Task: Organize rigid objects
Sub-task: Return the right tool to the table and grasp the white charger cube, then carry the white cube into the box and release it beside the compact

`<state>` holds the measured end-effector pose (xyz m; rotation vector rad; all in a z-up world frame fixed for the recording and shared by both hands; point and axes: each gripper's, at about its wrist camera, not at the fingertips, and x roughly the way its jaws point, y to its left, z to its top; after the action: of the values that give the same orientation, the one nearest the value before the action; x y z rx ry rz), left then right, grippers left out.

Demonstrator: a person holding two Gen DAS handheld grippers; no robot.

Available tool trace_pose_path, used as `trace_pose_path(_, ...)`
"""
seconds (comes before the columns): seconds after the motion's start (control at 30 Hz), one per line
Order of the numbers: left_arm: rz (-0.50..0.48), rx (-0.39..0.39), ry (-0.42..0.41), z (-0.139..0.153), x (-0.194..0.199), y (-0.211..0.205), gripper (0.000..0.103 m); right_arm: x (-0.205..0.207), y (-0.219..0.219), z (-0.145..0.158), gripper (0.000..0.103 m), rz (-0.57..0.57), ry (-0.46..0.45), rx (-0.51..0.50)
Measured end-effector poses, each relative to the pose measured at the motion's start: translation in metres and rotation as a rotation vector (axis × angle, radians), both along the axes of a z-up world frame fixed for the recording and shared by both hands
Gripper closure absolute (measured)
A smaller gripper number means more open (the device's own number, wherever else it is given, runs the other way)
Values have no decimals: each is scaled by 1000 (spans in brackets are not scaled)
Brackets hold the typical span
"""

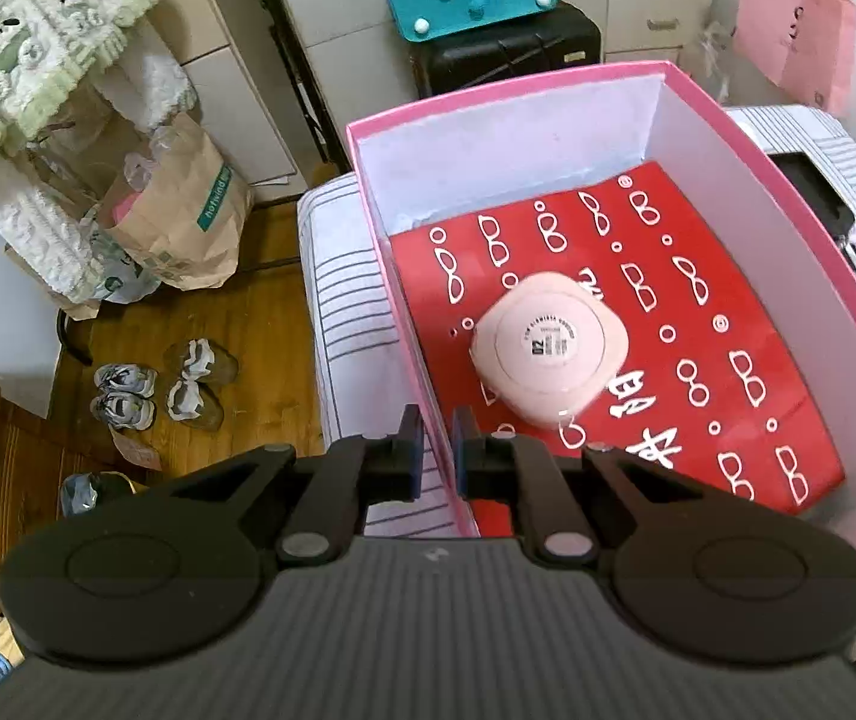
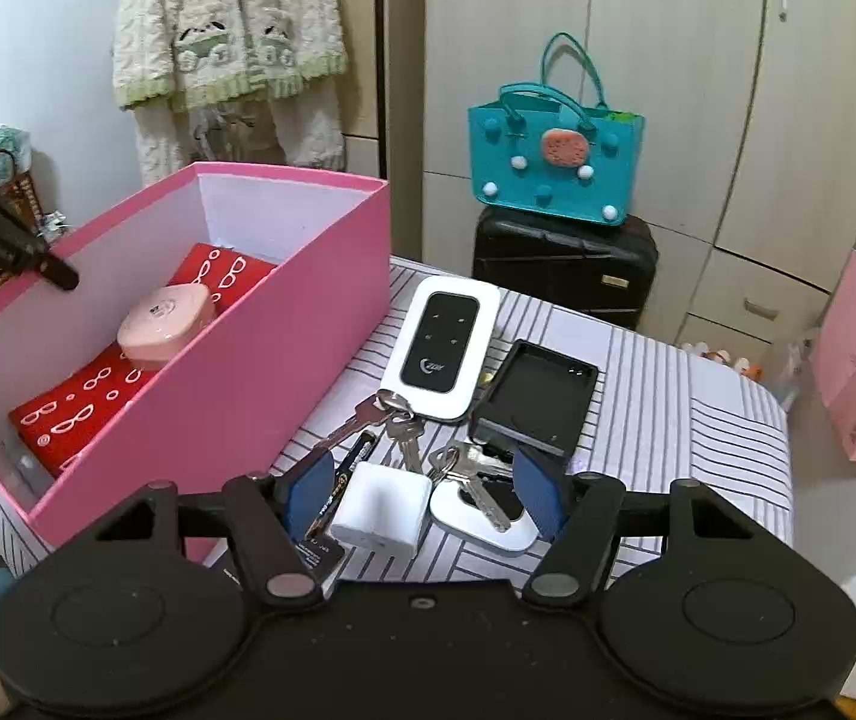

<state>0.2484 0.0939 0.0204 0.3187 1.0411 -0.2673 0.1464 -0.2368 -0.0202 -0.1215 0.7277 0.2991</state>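
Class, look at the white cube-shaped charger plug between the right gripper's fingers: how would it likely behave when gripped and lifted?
The white charger plug looks like a hard plastic block, so probably stiff and light. Its flat sides should suit the right gripper, whose jaws stand open around it. The glossy shell may be slightly slippery. It seems unlikely to roll.

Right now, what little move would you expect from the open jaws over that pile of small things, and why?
Probably the right gripper lowers and closes on the white charger cube. It sits between the open jaws, and the left gripper is clamped on the pink box wall.
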Motion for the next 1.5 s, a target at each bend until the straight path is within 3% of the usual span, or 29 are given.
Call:
trace_pose_path(0.2, 32, -1, -6, -3, 1, -1, 95, 9, 6, -20, 36, 60, 63, 58)
trace_pose_path(0.27, 38, -2, -5, -4, 2, 0, 97, 14, 10, -30, 63, 61, 89, 38)
trace_pose_path(0.3, 42, -3, 1, -4, 3, 0, 97, 17, 12, -34, 66, 61, 107, 25)
trace_pose_path(0.4, 46, -9, 25, -6, 5, 1, 97, 22, 13, -38, 64, 58, 116, 40)
trace_pose_path(0.57, 47, -5, 22, -7, 4, 0, 96, 30, 16, -42, 51, 48, 135, 39)
trace_pose_path(0.8, 32, -4, 36, -11, 1, 1, 96, 34, 32, -47, 51, 102, 122, -53)
trace_pose_path(0.87, 32, -8, 41, -10, 1, 2, 96, 43, 31, -55, 54, 74, 200, -40)
trace_pose_path(1.0, 31, -12, 42, -10, -1, 3, 96, 42, 32, -51, 55, 67, 187, -57)
trace_pose_path(1.17, 26, -12, 38, -10, -3, 3, 96, 32, 29, -35, 55, 59, 156, -50)
trace_pose_path(1.3, 7, -7, 40, -10, -5, 2, 95, 14, 32, 7, 55, 17, 53, -71)
trace_pose_path(1.4, -5, 0, 42, -10, -6, 2, 95, 2, 42, 45, 55, 66, -18, -43)
trace_pose_path(1.5, -7, -3, 46, -10, -5, 2, 95, 5, 57, 71, 55, 162, 21, 51)
